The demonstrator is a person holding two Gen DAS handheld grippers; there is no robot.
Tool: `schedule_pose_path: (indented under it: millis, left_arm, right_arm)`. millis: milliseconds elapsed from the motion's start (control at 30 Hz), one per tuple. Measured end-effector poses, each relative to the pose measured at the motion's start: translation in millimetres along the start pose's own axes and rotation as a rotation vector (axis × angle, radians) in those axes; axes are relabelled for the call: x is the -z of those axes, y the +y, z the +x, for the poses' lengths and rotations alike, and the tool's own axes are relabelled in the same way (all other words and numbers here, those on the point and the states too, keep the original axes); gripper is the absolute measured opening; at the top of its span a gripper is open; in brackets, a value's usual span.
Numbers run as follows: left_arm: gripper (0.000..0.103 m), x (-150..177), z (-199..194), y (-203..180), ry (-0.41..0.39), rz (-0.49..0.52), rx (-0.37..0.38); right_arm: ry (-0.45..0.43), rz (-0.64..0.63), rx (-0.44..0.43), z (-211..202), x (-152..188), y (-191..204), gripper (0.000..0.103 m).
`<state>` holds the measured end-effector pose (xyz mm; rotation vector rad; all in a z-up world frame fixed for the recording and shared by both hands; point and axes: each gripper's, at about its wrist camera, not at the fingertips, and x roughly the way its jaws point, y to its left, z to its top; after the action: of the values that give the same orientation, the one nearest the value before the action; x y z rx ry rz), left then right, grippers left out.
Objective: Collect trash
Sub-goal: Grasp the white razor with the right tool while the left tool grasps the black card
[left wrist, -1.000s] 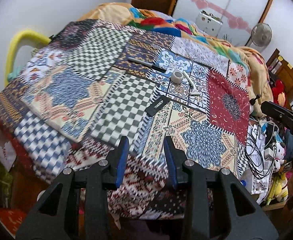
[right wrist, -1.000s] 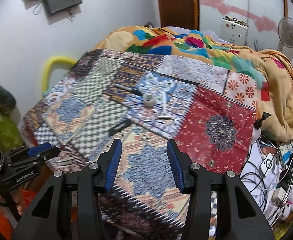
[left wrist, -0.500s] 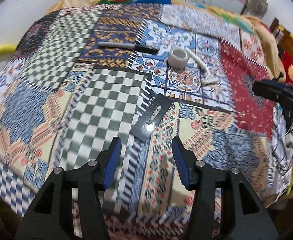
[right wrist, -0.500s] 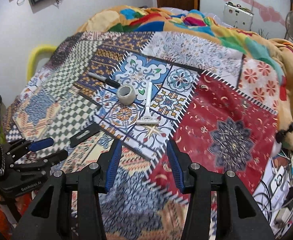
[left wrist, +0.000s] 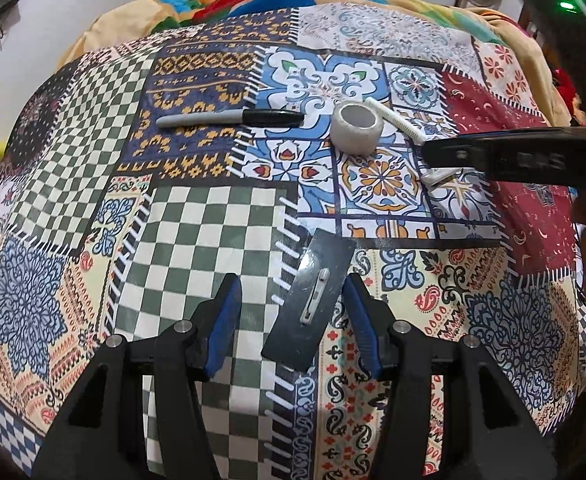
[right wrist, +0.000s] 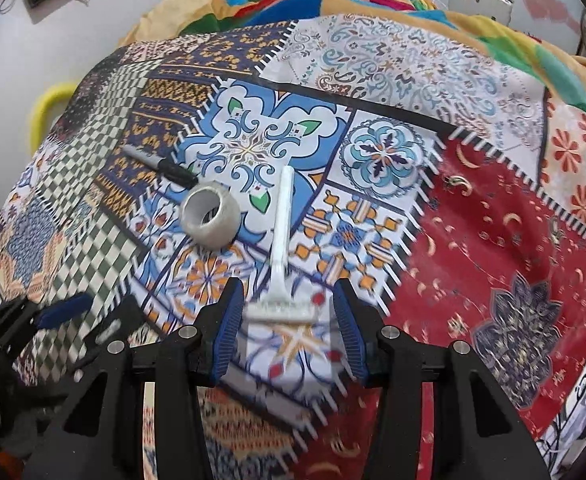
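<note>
Left gripper (left wrist: 291,316): jaws apart, nothing clamped; a flat black packet (left wrist: 309,308) lies on the bedspread between the blue pads, touching neither. Right gripper (right wrist: 285,320): jaws apart, nothing clamped; the head of a white disposable razor (right wrist: 281,240) lies between its fingers, handle pointing away. Tape roll (right wrist: 210,219): just left of the razor handle. Marker pen (left wrist: 229,118): left of the roll. Patchwork bedspread (left wrist: 197,240): carries all four items. Crumpled blanket (right wrist: 229,4): behind.
</note>
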<state>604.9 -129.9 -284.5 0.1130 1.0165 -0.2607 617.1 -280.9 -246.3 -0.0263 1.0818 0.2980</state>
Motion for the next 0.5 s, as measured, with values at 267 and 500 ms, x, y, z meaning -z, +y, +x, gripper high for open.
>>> schedule_pose_path:
  millis: [267,500]
  left_arm:
    - [0.025,-3.0,0.4,-5.5,-0.02,0.026,0.018]
    - [0.025,-2.2,-2.6,-5.5,-0.009,-0.017,0.044]
  right_arm:
    - [-0.02,-0.042,0.085,13.0,-1.7,11.4,0.011]
    - [0.005,0.015,0.002,-0.3,9.2,0.1,0.01]
